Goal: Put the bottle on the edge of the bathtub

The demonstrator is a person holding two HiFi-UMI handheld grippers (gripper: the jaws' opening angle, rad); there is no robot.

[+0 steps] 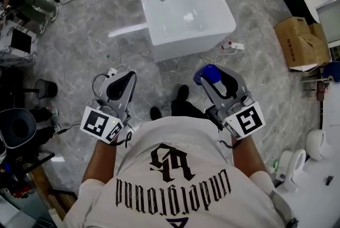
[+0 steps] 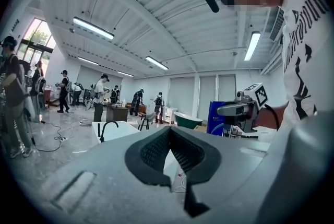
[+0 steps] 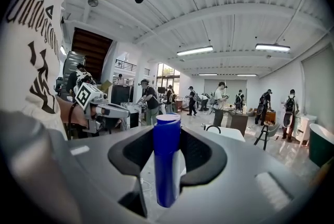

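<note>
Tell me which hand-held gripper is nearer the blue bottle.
Right. The right hand-held gripper grips the blue bottle; the left hand-held gripper is apart, off to its left, empty.

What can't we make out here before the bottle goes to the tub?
- bottle base: in the right gripper view it is hidden behind the body of the right claw. The head view shows only its blue top.
- bathtub far end: cut off by the top edge of the head view.
- bathtub near side: in the left gripper view it is small and hidden behind the left claw.
</note>
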